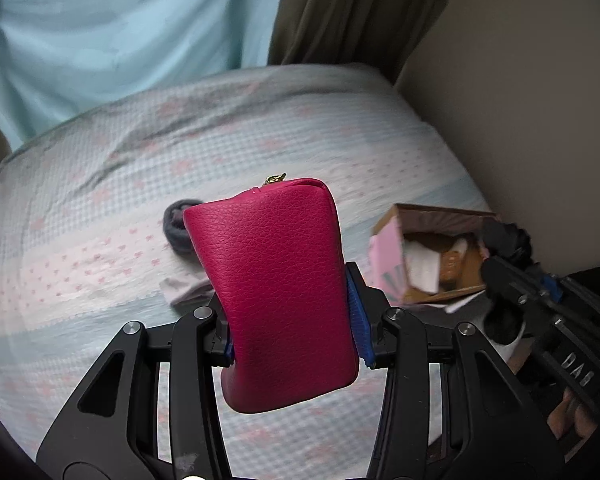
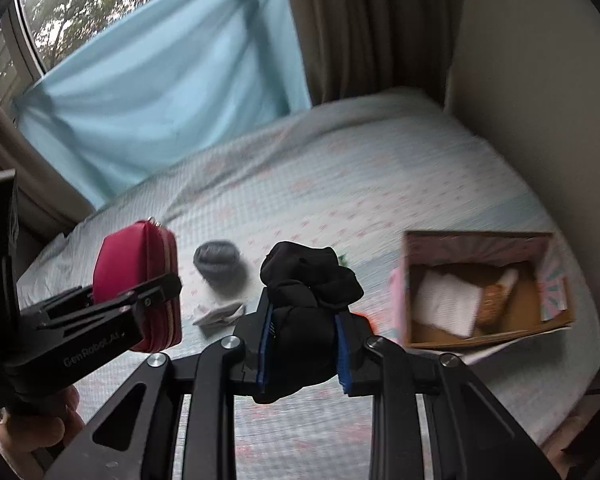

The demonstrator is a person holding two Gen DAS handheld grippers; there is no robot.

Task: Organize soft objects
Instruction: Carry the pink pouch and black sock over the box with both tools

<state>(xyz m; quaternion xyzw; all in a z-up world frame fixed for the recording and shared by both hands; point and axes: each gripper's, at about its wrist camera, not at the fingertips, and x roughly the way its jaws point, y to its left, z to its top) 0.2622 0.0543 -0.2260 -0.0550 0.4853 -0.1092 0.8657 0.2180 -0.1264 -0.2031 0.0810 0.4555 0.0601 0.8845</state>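
Carrying step: the left hand-held gripper [image 1: 294,334] grasps a red pouch [image 1: 278,288] and the right hand-held gripper [image 2: 304,346] is clenched on a black cloth bundle [image 2: 306,280] — both above the bed [image 2: 380,184]. Next, likely lower each into the cardboard box [image 2: 480,240] — then let go.

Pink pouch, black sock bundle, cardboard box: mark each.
pink pouch [image 1: 276,280], left wrist view, middle of its leather face
black sock bundle [image 2: 308,280], right wrist view, upper knot
cardboard box [image 2: 476,236], right wrist view, far rim

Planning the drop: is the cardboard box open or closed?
Open: the cardboard box shows its inside, with white and brown items already in it.
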